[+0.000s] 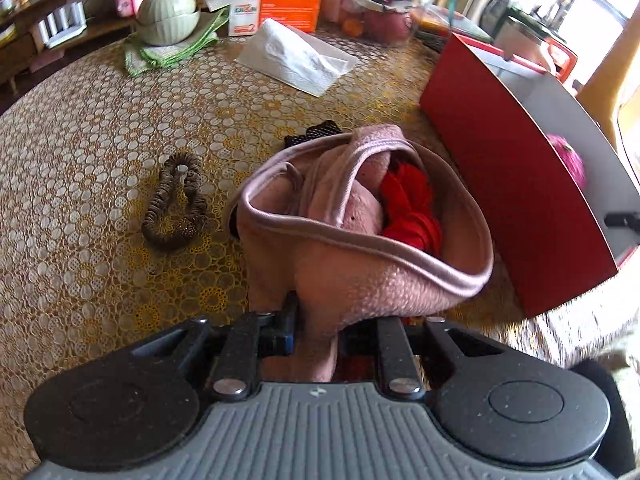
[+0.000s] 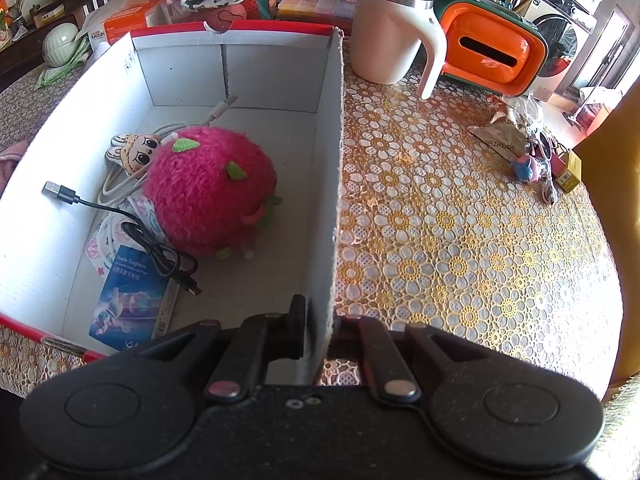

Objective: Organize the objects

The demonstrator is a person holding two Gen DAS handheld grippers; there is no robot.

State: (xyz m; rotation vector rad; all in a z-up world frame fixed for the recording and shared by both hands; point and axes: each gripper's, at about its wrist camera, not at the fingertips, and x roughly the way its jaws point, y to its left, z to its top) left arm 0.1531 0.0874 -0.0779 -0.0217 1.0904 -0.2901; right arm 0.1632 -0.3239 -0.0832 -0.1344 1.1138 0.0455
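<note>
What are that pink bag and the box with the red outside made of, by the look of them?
Pink bag: soft fleece-like fabric, matte and nubbly, with a smoother sewn binding along its rim; it sags and folds.

Box: seemingly cardboard, plain white and matte inside, red outside; the wall's cut top edge shows a rough, fibrous core.

Ahead of me on surface (image 2: 460,240): white mug (image 2: 390,36) upright, orange tissue dispenser (image 2: 490,50) just beside it. Farther left, green lidded bowl (image 1: 168,16) on cloth, loose tissue (image 1: 296,56) near orange carton (image 1: 290,10).
</note>
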